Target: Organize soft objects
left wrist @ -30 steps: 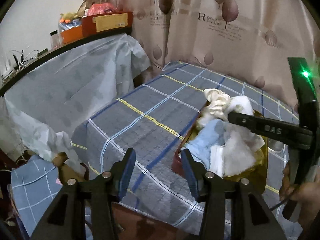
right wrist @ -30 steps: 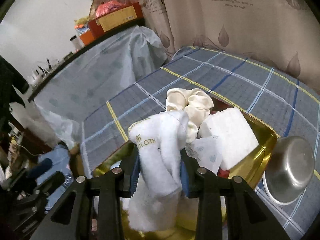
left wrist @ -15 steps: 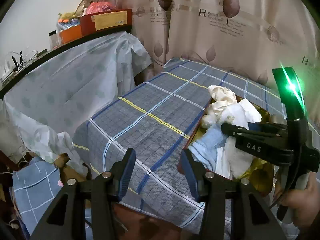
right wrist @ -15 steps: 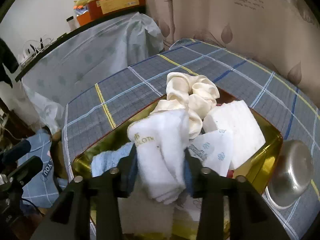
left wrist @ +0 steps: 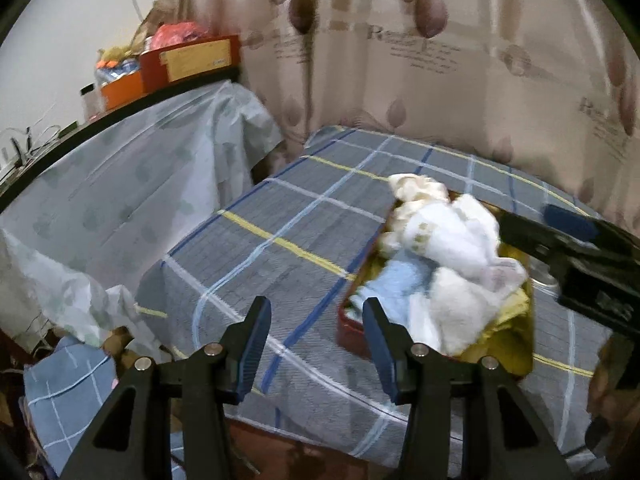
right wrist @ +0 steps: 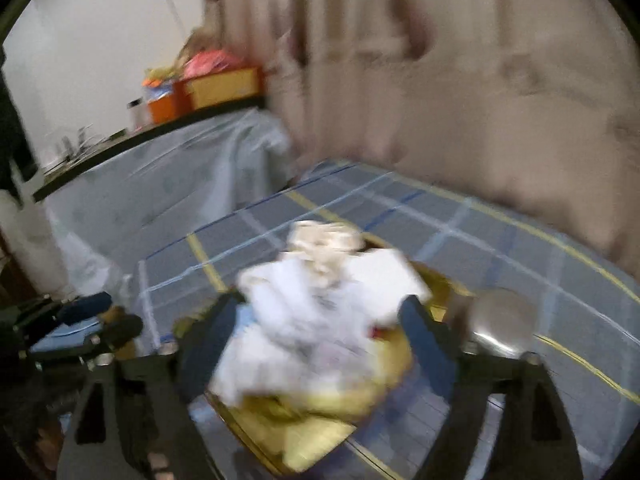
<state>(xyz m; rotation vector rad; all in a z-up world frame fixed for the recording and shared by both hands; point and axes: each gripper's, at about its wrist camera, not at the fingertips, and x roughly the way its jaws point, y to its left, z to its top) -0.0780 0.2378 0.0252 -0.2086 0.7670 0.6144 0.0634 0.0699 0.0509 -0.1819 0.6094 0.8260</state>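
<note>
Right gripper (right wrist: pixel 320 316) fingers opening, white towel (right wrist: pixel 304 320) loose between them, apparently released (blurred), on the pile in the gold tray (right wrist: pixel 320 440). Left gripper (left wrist: pixel 316 344) fingers half-spread, empty, pile just right.

Right tool (right wrist: pixel 320 324) jaws opening, nothing gripped; left tool (left wrist: pixel 316 336) half-open, empty

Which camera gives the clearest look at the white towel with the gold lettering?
The left wrist view: the white towel is fairly sharp on top of the pile in the gold tray, lettering band visible. The right wrist view shows it only as a motion-blurred white mass.
</note>
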